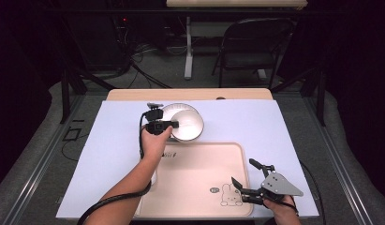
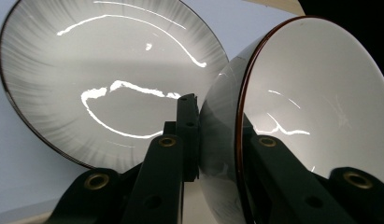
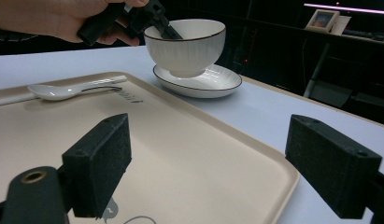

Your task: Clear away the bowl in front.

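A pale sheet covers the table (image 1: pixel 110 140). Nearest, the right gripper (image 1: pixel 250 180) hovers with jaws apart over the beige tray (image 1: pixel 195 183). Beyond it, the left gripper (image 1: pixel 173 124) clamps the bowl (image 3: pixel 185 44) rim, just above the plate (image 3: pixel 213 84).

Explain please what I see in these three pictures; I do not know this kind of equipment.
There is no robot here: a person holds a hand tool, called a gripper, in each hand. One picture looks down from above the table; the other two come from small cameras riding on each gripper.

On the table lie a pale sheet, a beige tray, a white spoon on the tray, and a plate beyond it.

The left gripper is shut on the rim of a white bowl, one jaw inside and one outside, over the plate. The right gripper is open and holds nothing, over the tray's near right corner.
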Motion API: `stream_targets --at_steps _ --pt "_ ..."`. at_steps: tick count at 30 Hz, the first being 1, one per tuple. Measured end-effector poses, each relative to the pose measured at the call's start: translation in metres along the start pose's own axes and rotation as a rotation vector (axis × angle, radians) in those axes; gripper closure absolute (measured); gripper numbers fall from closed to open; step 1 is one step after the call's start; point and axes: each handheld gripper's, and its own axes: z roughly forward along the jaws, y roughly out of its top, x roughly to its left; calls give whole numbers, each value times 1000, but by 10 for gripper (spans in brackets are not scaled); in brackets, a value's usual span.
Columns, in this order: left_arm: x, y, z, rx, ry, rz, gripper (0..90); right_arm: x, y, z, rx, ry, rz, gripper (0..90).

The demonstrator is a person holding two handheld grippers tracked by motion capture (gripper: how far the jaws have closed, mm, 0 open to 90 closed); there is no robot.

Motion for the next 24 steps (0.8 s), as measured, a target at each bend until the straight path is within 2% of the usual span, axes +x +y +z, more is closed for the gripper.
stream_targets --at_steps 9,24 --pt "-14 -13 7 1 -53 22 803 0 0 0 -1 0 -1 140" --pt "-24 -31 22 17 -57 33 803 1 0 0 -1 2 -10 140"
